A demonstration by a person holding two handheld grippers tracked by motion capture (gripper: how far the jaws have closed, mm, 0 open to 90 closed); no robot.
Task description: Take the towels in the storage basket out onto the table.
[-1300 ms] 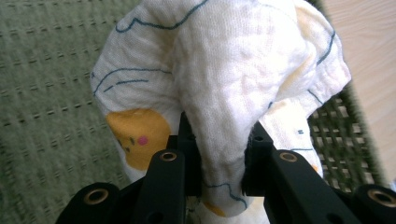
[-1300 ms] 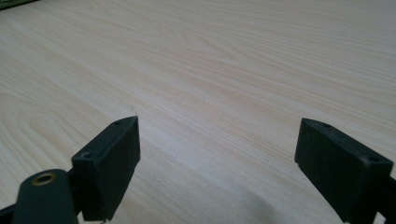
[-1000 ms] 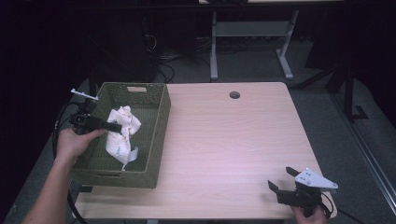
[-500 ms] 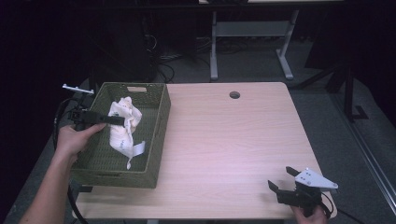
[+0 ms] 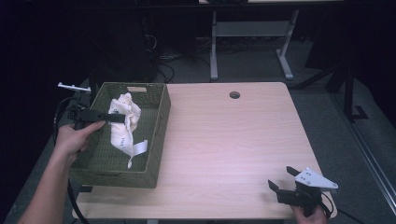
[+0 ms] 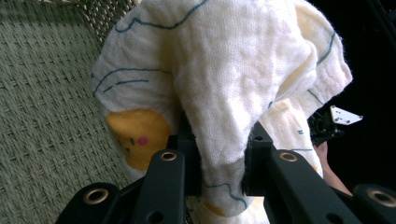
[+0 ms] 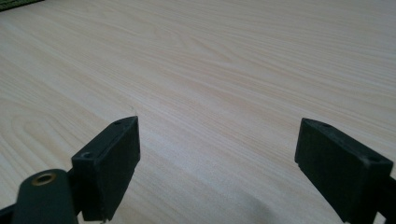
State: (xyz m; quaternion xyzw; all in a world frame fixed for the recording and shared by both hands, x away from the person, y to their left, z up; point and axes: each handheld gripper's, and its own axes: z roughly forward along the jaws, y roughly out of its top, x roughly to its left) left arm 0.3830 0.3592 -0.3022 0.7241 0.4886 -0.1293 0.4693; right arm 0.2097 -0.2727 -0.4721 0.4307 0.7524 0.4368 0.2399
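The left gripper [image 5: 122, 117] was clamped on a white cloth [image 5: 123, 126], its jaws closed around a fold of the fabric, which showed blue lines and a yellow cartoon patch in the left gripper view [image 6: 224, 84]. The cloth hung lifted over the green woven basket [image 5: 156, 140], which sat at the table's left edge, its lower end trailing toward the basket floor. The right gripper [image 5: 282, 179] rested near the table's [image 5: 233, 140] near right corner, its jaws wide apart over bare wood, well apart from the basket.

Wooden table [image 5: 224, 140] with round hole [image 5: 234, 94]; metal frame [image 5: 252, 32] behind
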